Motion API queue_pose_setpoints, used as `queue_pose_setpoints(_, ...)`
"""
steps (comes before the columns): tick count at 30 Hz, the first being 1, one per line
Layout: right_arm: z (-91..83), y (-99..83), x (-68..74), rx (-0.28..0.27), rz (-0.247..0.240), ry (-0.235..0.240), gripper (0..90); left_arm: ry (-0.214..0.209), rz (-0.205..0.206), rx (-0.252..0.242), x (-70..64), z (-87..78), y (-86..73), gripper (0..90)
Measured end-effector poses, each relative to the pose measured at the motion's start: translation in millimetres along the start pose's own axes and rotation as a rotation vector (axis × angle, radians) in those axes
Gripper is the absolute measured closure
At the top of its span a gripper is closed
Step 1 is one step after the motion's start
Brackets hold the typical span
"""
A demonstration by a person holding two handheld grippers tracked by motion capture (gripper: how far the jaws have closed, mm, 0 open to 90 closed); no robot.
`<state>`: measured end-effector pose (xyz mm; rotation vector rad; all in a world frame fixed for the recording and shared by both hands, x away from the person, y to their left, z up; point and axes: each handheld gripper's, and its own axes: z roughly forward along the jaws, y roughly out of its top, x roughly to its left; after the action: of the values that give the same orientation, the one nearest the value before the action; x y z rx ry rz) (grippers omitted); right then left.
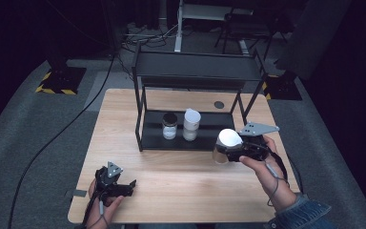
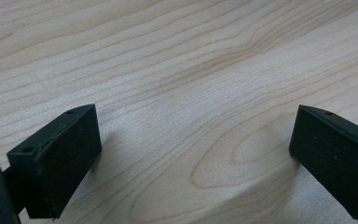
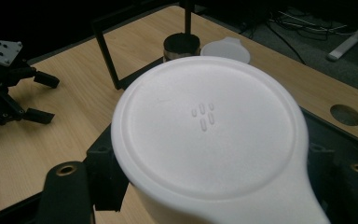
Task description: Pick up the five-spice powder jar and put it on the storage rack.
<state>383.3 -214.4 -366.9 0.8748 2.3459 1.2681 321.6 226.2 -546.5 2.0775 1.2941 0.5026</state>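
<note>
R gripper [image 1: 228, 151] clamps a white-lidded jar [image 1: 225, 144], held w/ its lid up just in front of the black rack [image 1: 190, 71]. L gripper [image 1: 126, 187] spread wide, holding nothing, low over the table [image 1: 181, 191], prob. not touching. Two more jars [image 1: 181, 125] stand on rack's bottom shelf.

no readable text, white lid [image 3: 207, 135] bears 4 embossed dashes (no letters)

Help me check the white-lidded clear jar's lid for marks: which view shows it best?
The right gripper view: the white-lidded clear jar shows its embossed lid close up. The high view shows it small, held in the right tongs.
</note>
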Motion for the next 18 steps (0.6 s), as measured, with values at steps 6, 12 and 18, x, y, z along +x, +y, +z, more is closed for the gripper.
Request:
queue_pose_setpoints(6, 3.1, 7.4, -9.8, -0.004, 0.004, -0.011, 30.1, 0.000, -0.004, 0.001, -0.2, -0.6, -0.6, 1.8)
queue_pose_setpoints(12, 7.0, 12.9, -20.0, -0.006, 0.013, -0.019, 30.1, 0.001, -0.004, 0.001, -0.1, -0.6, -0.6, 1.8)
queue_pose_setpoints(18, 9.8, 19.0, -28.1, -0.007, 0.019, -0.023, 30.1, 0.001, -0.004, 0.001, -0.1, -0.6, -0.6, 1.8)
